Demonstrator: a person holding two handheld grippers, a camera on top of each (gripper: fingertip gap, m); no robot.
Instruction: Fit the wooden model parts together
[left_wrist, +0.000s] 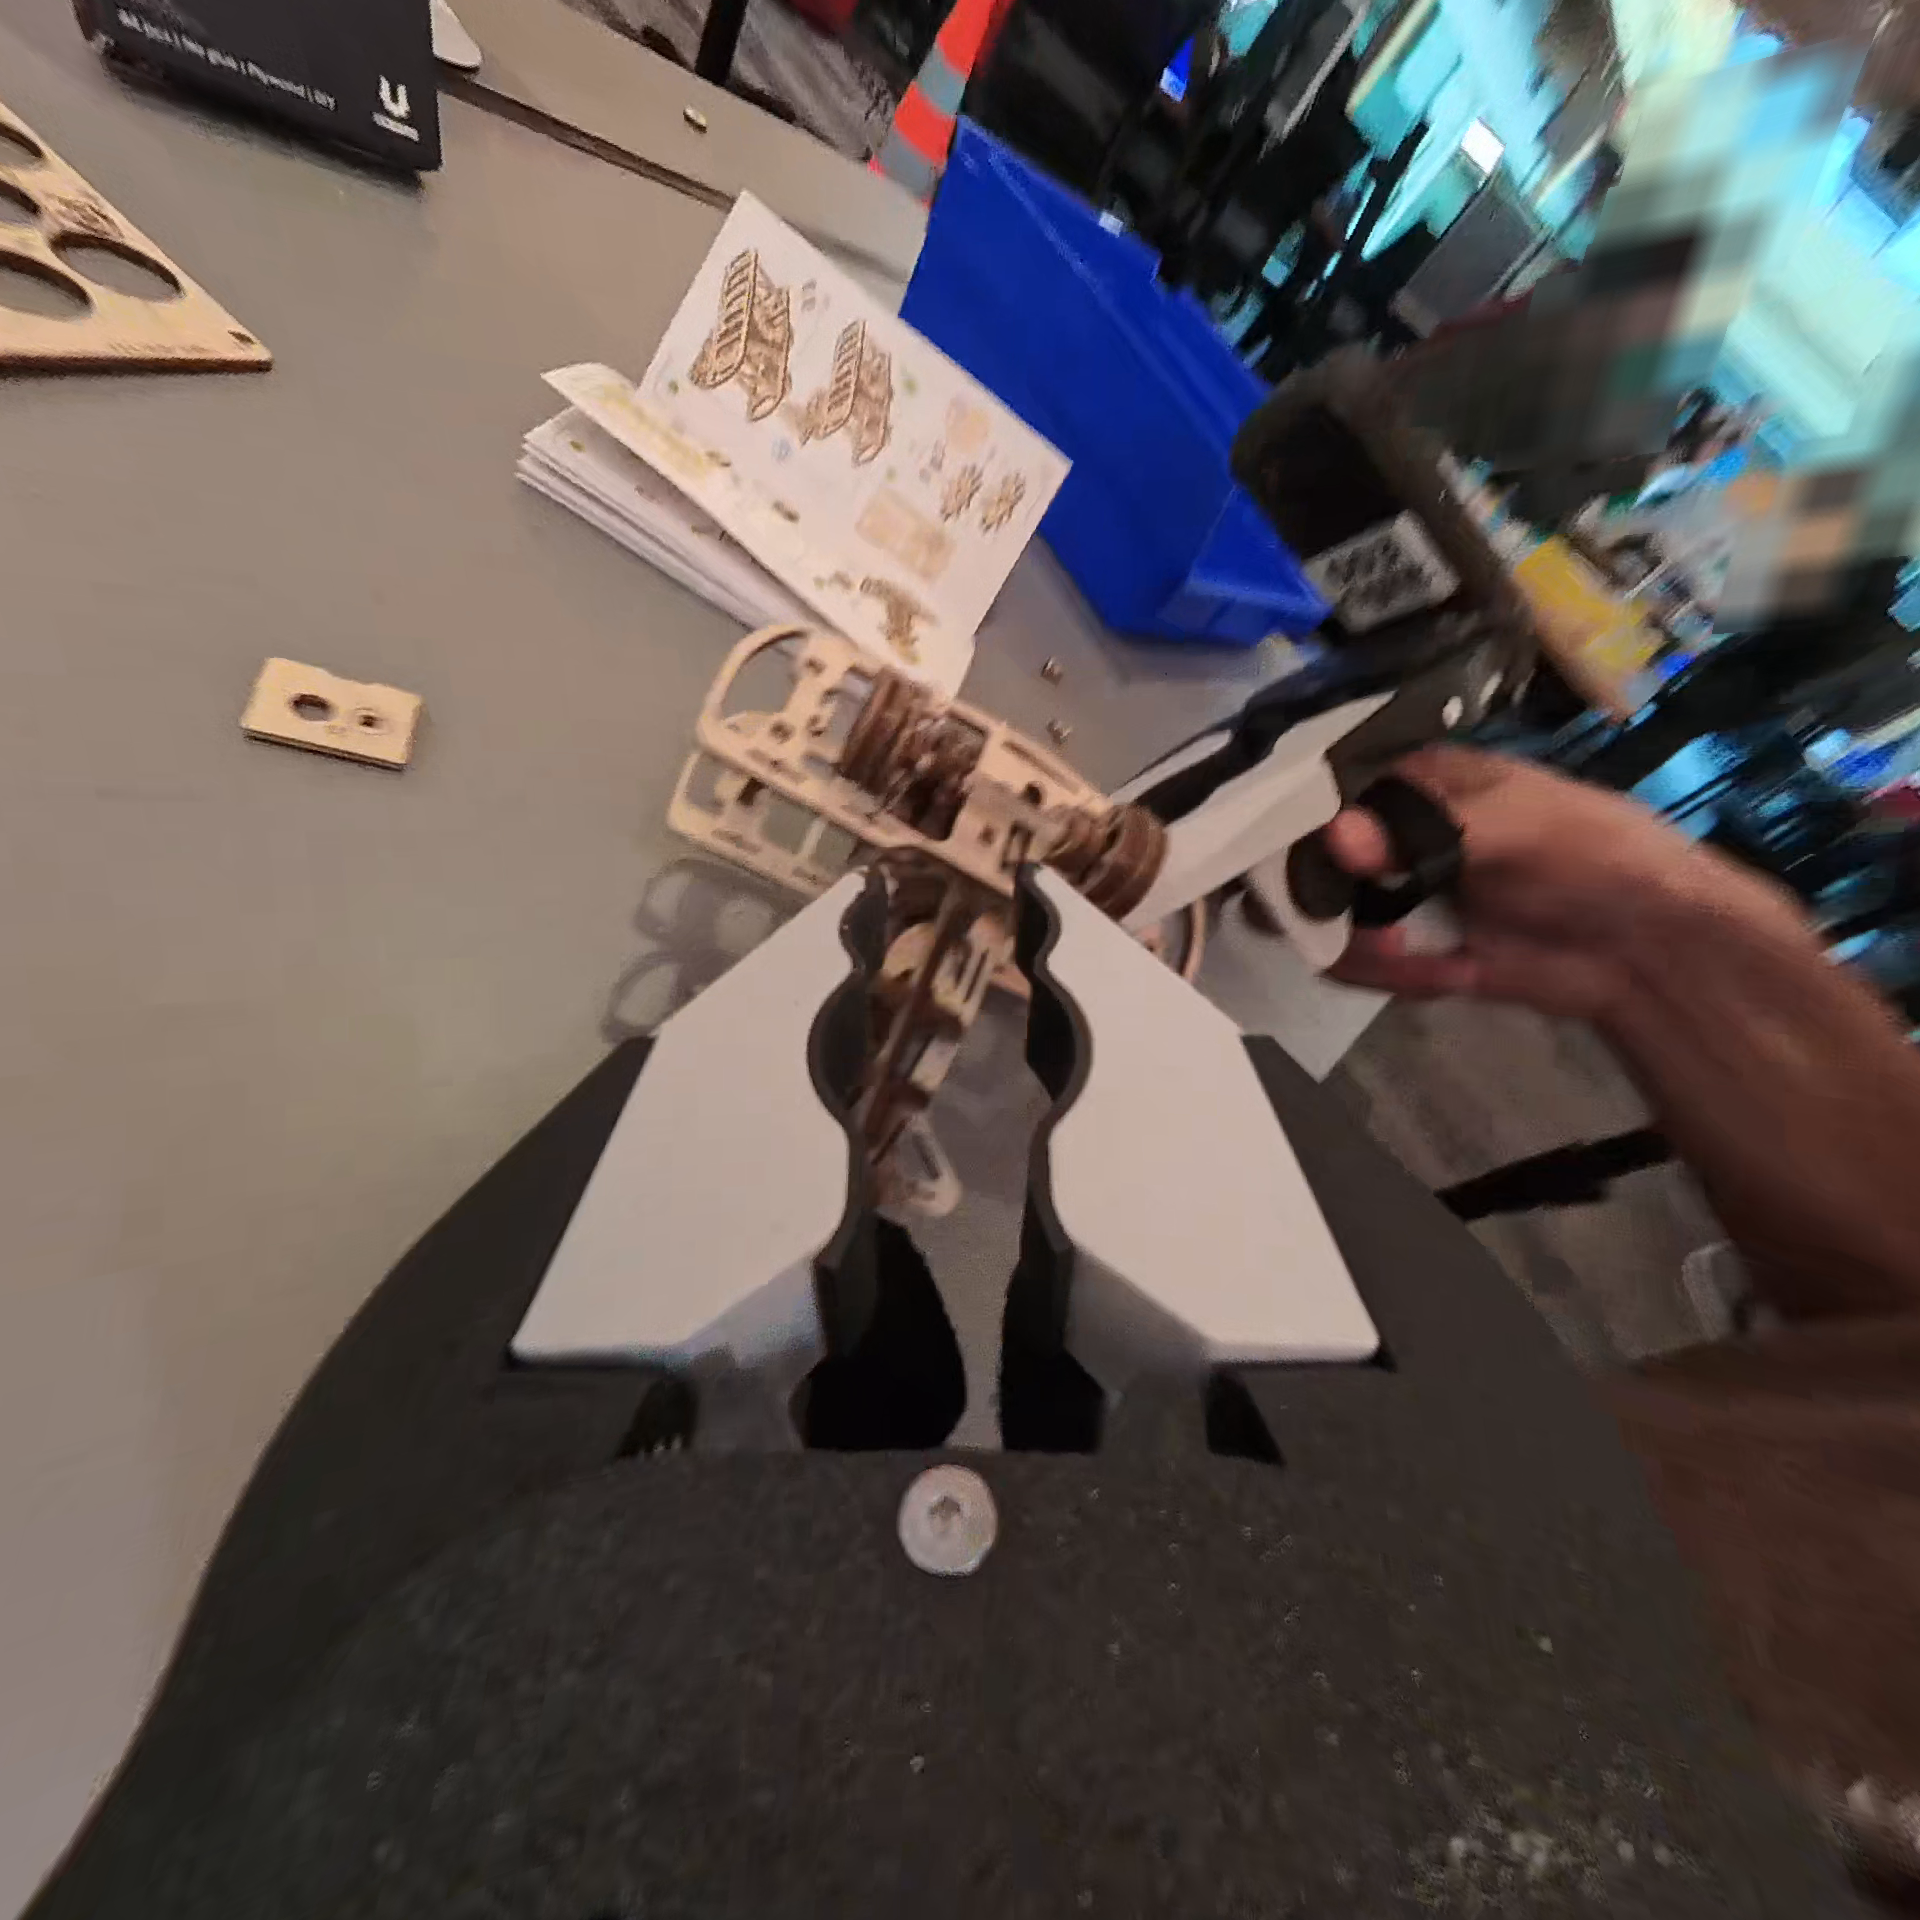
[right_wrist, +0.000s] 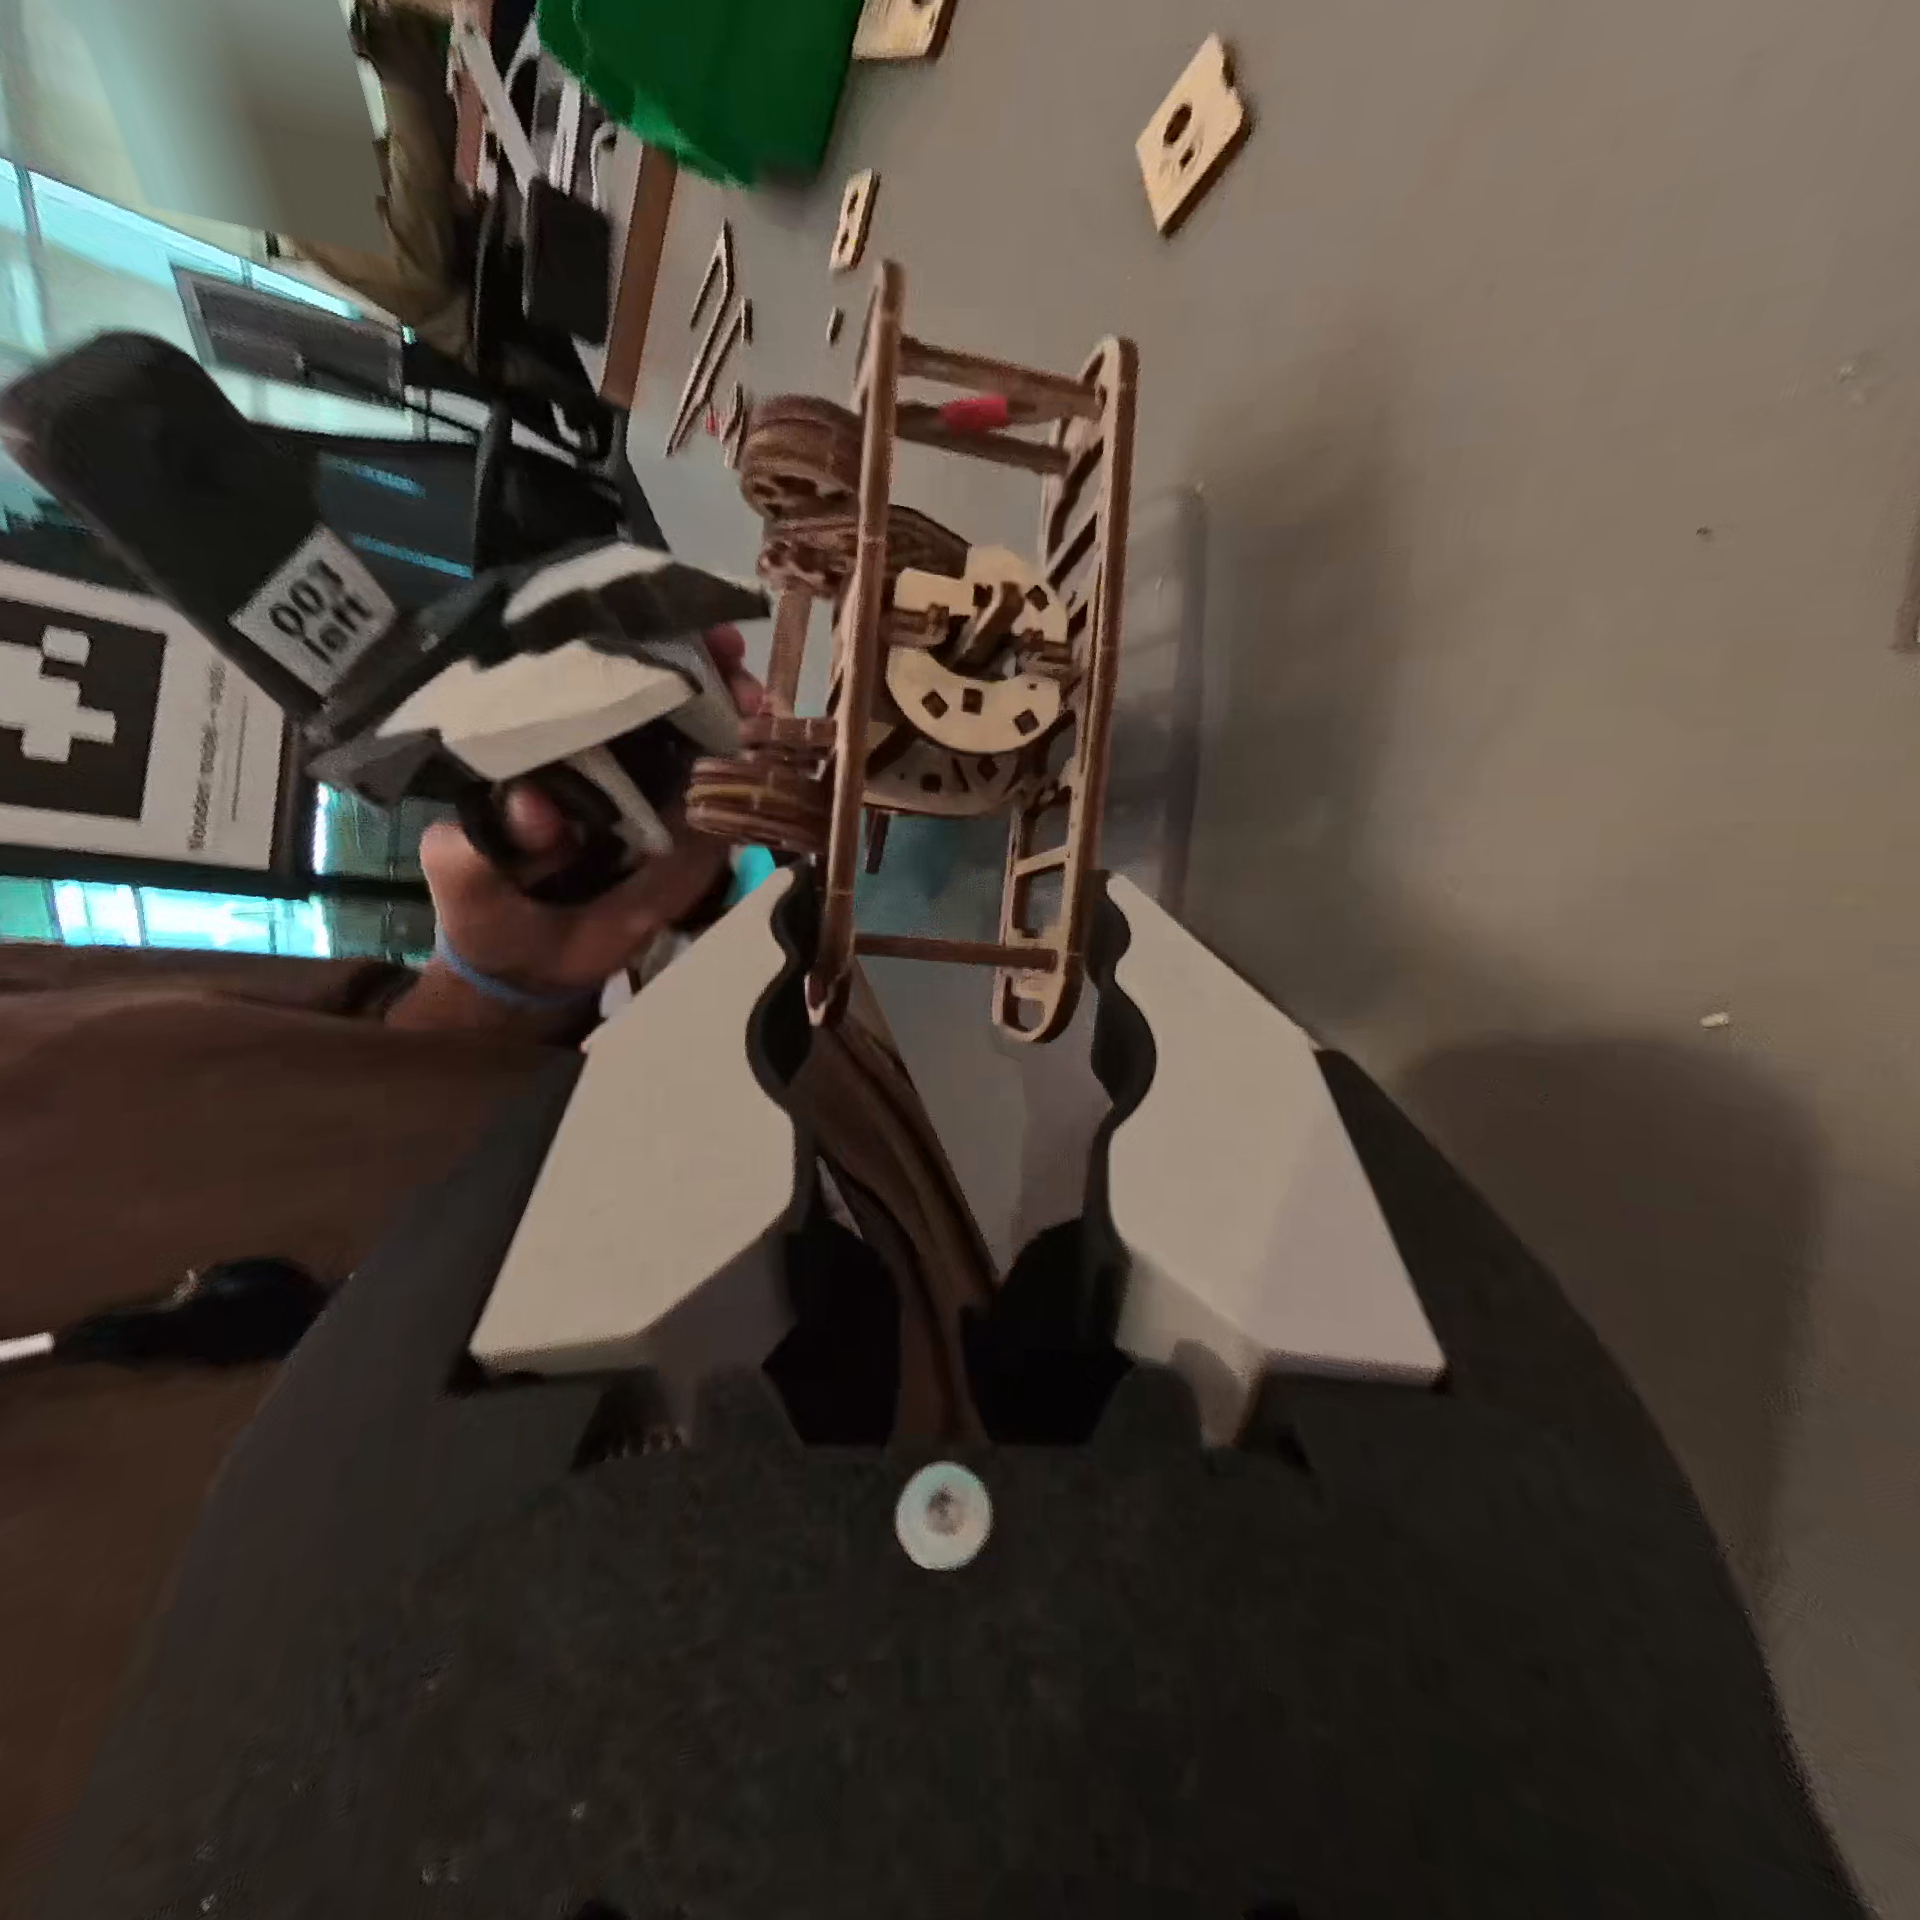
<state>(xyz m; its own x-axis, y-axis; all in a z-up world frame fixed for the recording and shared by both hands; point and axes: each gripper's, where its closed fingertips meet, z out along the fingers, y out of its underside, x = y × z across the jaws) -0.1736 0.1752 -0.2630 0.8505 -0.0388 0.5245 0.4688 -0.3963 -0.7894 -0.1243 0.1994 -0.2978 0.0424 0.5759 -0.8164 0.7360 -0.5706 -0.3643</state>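
The wooden model (left_wrist: 831, 769), a pale ladder-like frame with brown gear stacks, is held above the grey table (left_wrist: 260, 935). My left gripper (left_wrist: 940, 883) is narrowly closed on a small wooden part (left_wrist: 920, 1049) that reaches up to the model's underside. My right gripper (left_wrist: 1164, 862) comes in from the right and grips the model's gear end. In the right wrist view the model (right_wrist: 966, 665) stands on end, and my right gripper (right_wrist: 951, 904) clamps the frame's two side plates. The left gripper (right_wrist: 727, 665) meets the gears from the left.
An open instruction booklet (left_wrist: 821, 447) and a blue bin (left_wrist: 1091, 395) lie behind the model. A punched wooden sheet (left_wrist: 94, 281), a small wooden plate (left_wrist: 332, 714) and a black box (left_wrist: 281, 73) sit to the left. Loose wooden bits (right_wrist: 717, 343) and a green object (right_wrist: 717, 73) show farther off.
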